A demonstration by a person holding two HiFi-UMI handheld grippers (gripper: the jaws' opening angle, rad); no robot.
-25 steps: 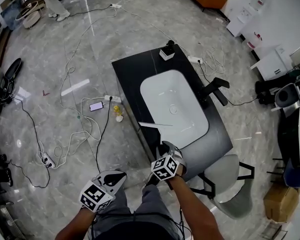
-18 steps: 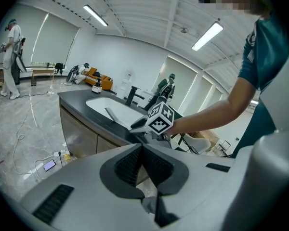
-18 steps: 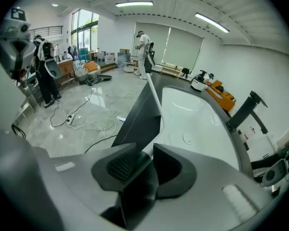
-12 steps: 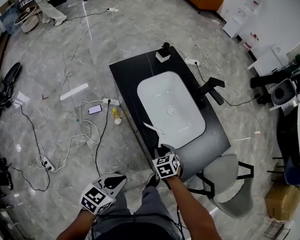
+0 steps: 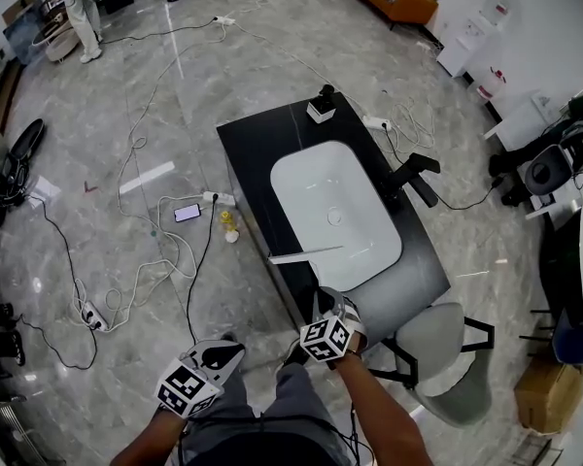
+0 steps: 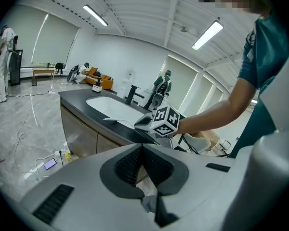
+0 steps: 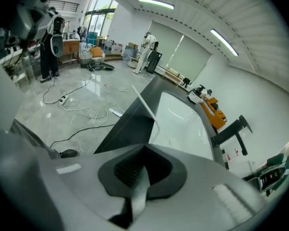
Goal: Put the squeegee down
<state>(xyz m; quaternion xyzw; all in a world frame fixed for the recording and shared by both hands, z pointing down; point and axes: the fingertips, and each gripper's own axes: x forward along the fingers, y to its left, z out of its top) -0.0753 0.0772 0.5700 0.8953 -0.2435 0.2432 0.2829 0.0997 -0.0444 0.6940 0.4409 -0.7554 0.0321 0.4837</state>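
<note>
The squeegee point(image 5: 306, 253), a thin white blade, lies across the near-left rim of the white sink point(image 5: 335, 212) in the black counter point(image 5: 262, 149). In the right gripper view the squeegee point(image 7: 144, 104) rests on the counter edge ahead of my jaws. My right gripper point(image 5: 323, 297) hovers just short of the squeegee, not touching it. Its jaws have just been closing and stand shut with nothing between them point(image 7: 144, 150). Lower and to the left, my left gripper point(image 5: 223, 343) hangs off the counter, shut and empty point(image 6: 142, 150).
A black tap point(image 5: 413, 178) stands at the sink's right side and a small black-and-white device point(image 5: 322, 105) at the counter's far end. A grey chair point(image 5: 447, 357) is to my right. Cables, a power strip point(image 5: 219, 197) and a phone point(image 5: 187, 213) lie on the floor to the left.
The squeegee's blade was tilted half a second ago and now lies level across the sink rim. My right gripper has drawn back a little from it. The left gripper has stayed put.
</note>
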